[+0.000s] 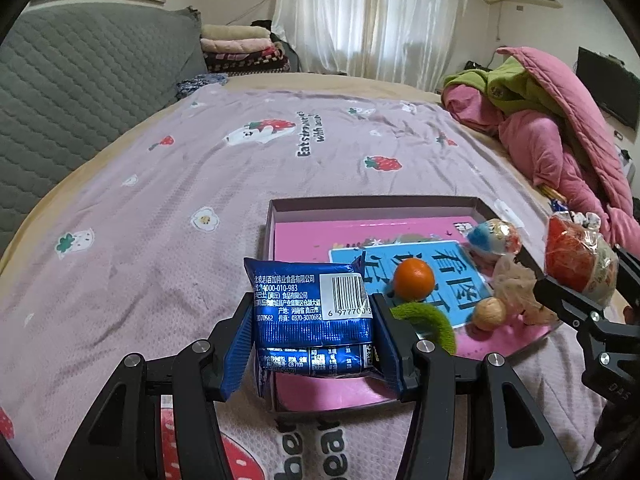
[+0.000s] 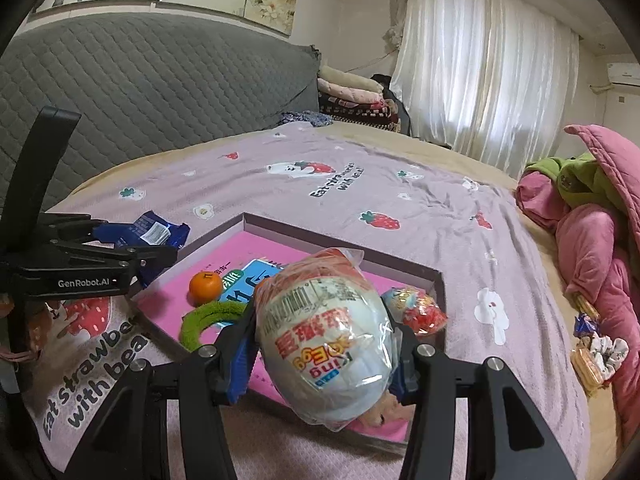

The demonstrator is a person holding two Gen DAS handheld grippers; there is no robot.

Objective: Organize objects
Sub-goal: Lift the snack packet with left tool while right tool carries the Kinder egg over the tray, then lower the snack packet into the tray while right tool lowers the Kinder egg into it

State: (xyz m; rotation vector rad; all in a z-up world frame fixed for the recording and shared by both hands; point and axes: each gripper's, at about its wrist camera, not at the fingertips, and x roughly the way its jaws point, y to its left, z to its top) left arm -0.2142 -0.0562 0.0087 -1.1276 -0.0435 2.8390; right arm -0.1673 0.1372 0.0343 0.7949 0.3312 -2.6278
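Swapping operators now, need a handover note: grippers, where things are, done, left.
Left gripper: shut on the blue snack packet, held over the near left corner of the box.
Right gripper: shut on the bagged toy egg, above the box's near right side.
In the box already: orange, green ring, walnut, a smaller wrapped egg, on a blue and pink book.
Left: set both held items down in the box. Snacks and a scrunchie lie on the bed's right edge; unclear whether they belong.
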